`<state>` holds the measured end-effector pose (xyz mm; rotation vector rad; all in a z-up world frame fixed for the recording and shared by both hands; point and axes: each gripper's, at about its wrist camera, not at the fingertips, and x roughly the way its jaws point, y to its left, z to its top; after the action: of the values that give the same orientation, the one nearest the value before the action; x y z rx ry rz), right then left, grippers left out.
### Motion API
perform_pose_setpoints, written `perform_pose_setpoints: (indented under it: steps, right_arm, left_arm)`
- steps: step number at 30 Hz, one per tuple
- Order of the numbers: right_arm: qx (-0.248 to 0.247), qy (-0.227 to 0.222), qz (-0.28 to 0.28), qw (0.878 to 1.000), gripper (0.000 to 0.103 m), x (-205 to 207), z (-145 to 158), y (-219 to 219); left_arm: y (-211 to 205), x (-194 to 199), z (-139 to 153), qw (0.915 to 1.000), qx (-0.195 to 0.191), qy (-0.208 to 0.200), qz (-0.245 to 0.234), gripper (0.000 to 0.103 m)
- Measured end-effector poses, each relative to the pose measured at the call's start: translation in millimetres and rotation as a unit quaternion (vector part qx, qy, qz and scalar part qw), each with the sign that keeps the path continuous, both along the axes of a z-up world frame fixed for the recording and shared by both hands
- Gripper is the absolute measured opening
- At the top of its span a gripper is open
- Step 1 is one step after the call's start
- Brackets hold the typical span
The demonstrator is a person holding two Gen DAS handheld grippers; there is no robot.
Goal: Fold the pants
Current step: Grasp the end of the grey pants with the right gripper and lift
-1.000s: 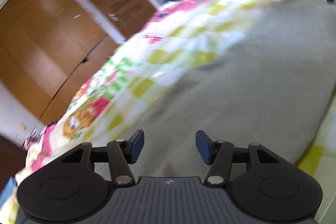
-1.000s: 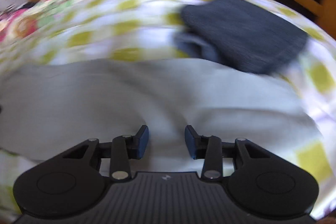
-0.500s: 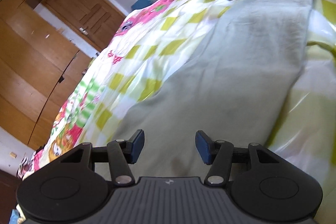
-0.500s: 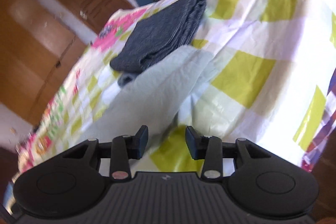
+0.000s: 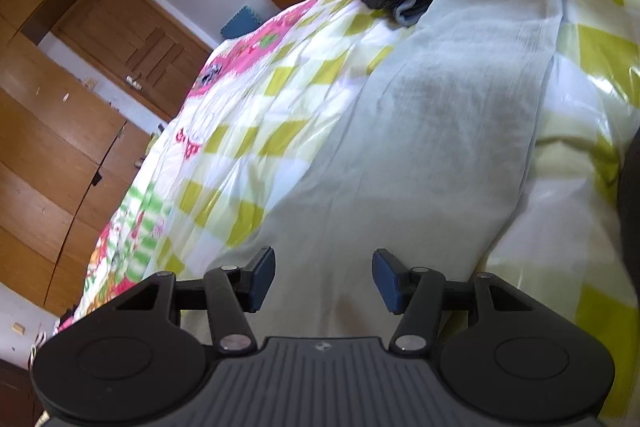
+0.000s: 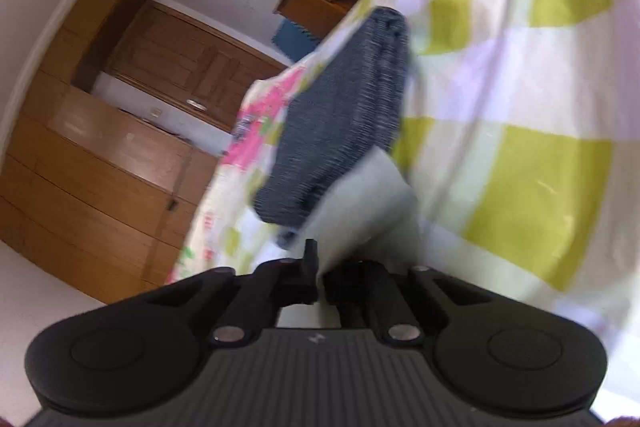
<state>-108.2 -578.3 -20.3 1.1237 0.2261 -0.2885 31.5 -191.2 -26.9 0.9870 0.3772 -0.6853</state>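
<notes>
Right gripper [image 6: 318, 277] grips one end of the pants [image 5: 440, 131]; left gripper [image 5: 324, 279] waits open over the other end.

The left fingers [image 5: 262, 277] stand apart, with nothing between them, just above the near end. The pale pants lie flat on the bed [image 5: 248, 131], their long axis running straight away to the far end. There the right fingers [image 6: 310, 259] have just closed on the cloth, beside a folded dark garment [image 6: 344, 115].
</notes>
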Motion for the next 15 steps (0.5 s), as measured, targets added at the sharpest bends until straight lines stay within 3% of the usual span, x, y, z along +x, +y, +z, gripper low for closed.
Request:
perform_pose_setpoints:
  steps: [4, 6, 8, 10, 12, 14, 15]
  right_arm:
    - [-0.058, -0.069, -0.021, 0.996, 0.005, -19, 50, -4]
    - [-0.090, -0.069, -0.039, 0.993, 0.005, -29, 61, 0]
    - [-0.077, -0.015, -0.044, 0.996, 0.005, -26, 42, -6]
    - [-0.046, 0.052, -0.037, 0.997, 0.009, -15, 12, -16]
    - [-0.036, 0.091, -0.029, 0.995, 0.010, -6, -9, -18]
    - [-0.031, 0.079, -0.031, 0.996, 0.015, -5, -17, -19]
    - [-0.026, 0.068, -0.035, 0.997, 0.028, -4, -18, -21]
  left_arm:
    - [-11, -9, 13, 0.9993, -0.031, -0.007, -0.017, 0.067]
    - [-16, -14, 18, 0.9983, -0.054, -0.002, -0.022, 0.068]
    - [-21, -17, 10, 0.9980, -0.052, 0.014, -0.032, 0.069]
    - [-24, -20, -9, 0.9988, -0.022, 0.020, -0.039, 0.069]
    - [-24, -23, -24, 0.9990, -0.005, 0.010, -0.042, 0.069]
    - [-21, -26, -19, 0.9988, -0.007, 0.009, -0.047, 0.069]
    - [-19, -27, -15, 0.9987, -0.014, 0.013, -0.048, 0.069]
